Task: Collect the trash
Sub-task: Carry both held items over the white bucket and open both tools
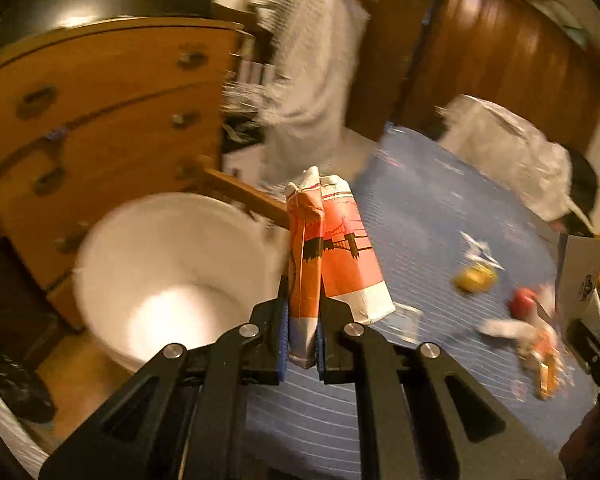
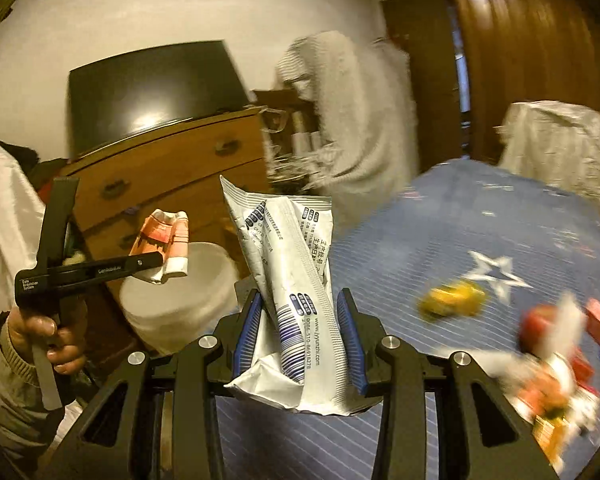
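My left gripper (image 1: 303,344) is shut on a crushed orange-and-white paper carton (image 1: 332,252), held upright beside the rim of a white bucket (image 1: 172,272). From the right wrist view that same carton (image 2: 166,244) hangs in the left gripper (image 2: 156,260) just above the bucket (image 2: 180,300), with a hand (image 2: 56,340) on the handle. My right gripper (image 2: 300,344) is shut on a crumpled white plastic package with blue print (image 2: 288,272). More litter lies on the blue bed cover (image 2: 440,380): a yellow piece (image 2: 452,298) and a red-and-white heap (image 2: 556,360).
A wooden chest of drawers (image 1: 100,120) stands behind the bucket, with a dark screen (image 2: 148,92) on top. A pale garment (image 2: 356,120) hangs by a brown wooden door (image 2: 520,60). White cloth (image 2: 560,148) lies at the bed's far corner. A black bag (image 1: 16,392) sits on the floor.
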Motion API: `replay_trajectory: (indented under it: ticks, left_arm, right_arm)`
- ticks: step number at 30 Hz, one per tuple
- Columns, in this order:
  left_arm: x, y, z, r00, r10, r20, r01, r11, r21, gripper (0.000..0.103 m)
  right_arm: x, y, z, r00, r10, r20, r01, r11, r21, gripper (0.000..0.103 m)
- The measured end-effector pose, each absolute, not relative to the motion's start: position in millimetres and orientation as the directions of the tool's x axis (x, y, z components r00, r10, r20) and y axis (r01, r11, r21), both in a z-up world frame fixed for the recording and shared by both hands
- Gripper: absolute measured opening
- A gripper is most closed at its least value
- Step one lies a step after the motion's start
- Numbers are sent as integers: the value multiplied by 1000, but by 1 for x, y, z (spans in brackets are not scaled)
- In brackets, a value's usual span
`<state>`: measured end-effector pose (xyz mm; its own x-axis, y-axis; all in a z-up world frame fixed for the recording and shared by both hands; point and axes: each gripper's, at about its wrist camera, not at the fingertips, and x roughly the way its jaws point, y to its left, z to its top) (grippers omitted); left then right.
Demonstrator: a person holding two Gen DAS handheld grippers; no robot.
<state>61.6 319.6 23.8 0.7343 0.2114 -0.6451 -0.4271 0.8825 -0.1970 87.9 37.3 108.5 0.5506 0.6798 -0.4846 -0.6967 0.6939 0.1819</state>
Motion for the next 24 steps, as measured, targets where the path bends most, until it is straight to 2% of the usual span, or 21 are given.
replay_trajectory:
  ticks: [8,12,17,24]
  left_arm:
    - [53,415,26,628,311,-713,-524,847,-93,9]
    - [59,433,11,586,330,-740,-520,854,-32,9]
    - [66,442,-8,558,328,-763,-501,866,6,9]
    - [80,444,-21,538,338,-772,-492,870,38,9]
  right_arm:
    - [113,196,117,358,732,-579,-772,582,258,40]
    - [127,255,107,304,714,-630,-784,564,261,40]
    - [138,305,92,265,684,-680,-776,570,271,41]
    - [145,325,74,253,650,-716,-773,581,254,41]
